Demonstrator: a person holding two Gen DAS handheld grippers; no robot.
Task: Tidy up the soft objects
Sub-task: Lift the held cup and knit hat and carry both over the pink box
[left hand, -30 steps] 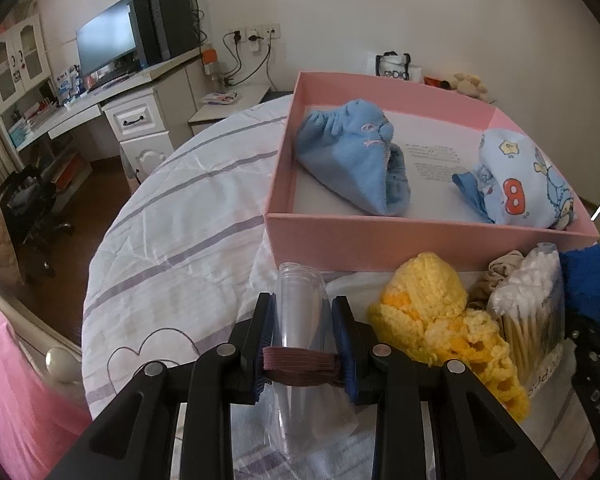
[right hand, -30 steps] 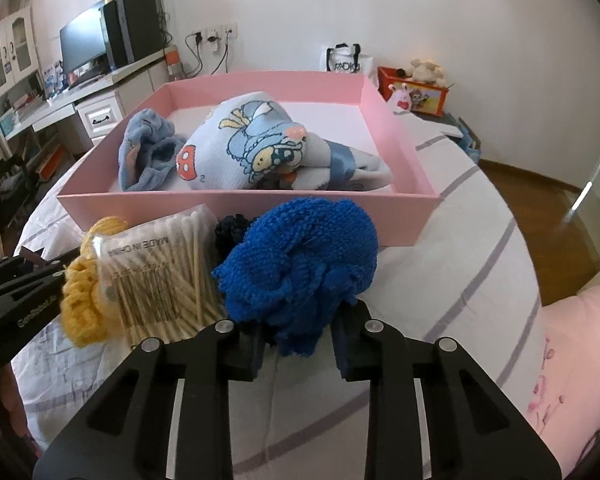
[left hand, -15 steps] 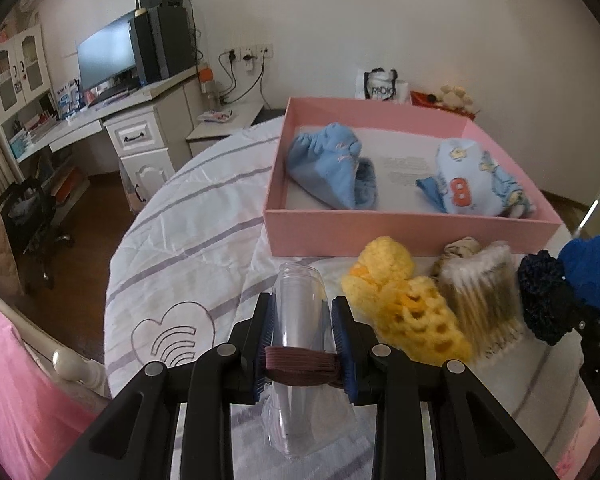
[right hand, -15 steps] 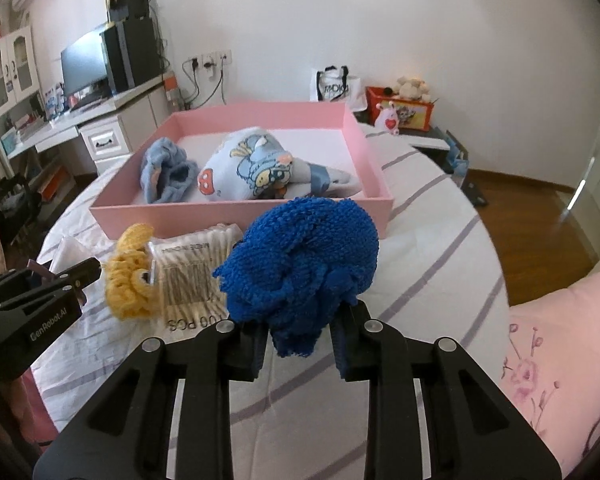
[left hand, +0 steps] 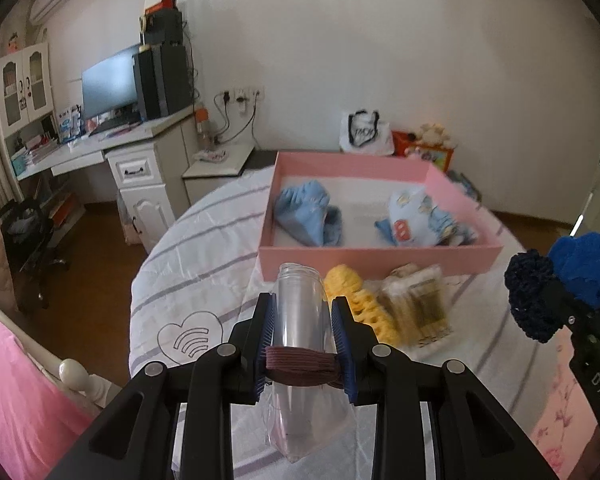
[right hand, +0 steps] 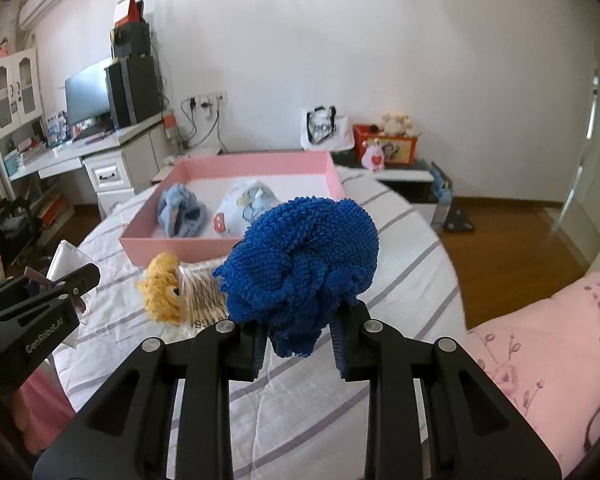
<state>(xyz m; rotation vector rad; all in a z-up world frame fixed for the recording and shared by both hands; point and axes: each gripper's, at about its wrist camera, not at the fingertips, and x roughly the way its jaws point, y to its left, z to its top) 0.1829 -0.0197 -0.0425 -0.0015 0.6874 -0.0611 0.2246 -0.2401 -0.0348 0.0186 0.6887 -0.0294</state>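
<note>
My left gripper (left hand: 302, 344) is shut on a clear plastic tube (left hand: 300, 312) with a dark red band around it, held above the bed. My right gripper (right hand: 298, 340) is shut on a blue knitted cloth (right hand: 304, 268), lifted well above the bed; it also shows in the left wrist view (left hand: 580, 266) with a dark navy knit piece (left hand: 530, 298) beside it. A pink box (left hand: 380, 258) holds a light blue cloth (left hand: 306, 218) and a printed blue cloth (left hand: 414, 222). A yellow knit piece (left hand: 356, 298) and a pack of cotton swabs (left hand: 418, 306) lie in front of the box.
The things lie on a white striped bedspread (right hand: 400, 272). A pink pillow (right hand: 548, 340) is at the right. A desk with a monitor (left hand: 108, 84), a cabinet and a chair (left hand: 28, 232) stand at the far left. A bag and toys stand by the back wall.
Both grippers have risen and pulled back from the box, each keeping its hold. The box and the things in front of it look smaller and farther away.
</note>
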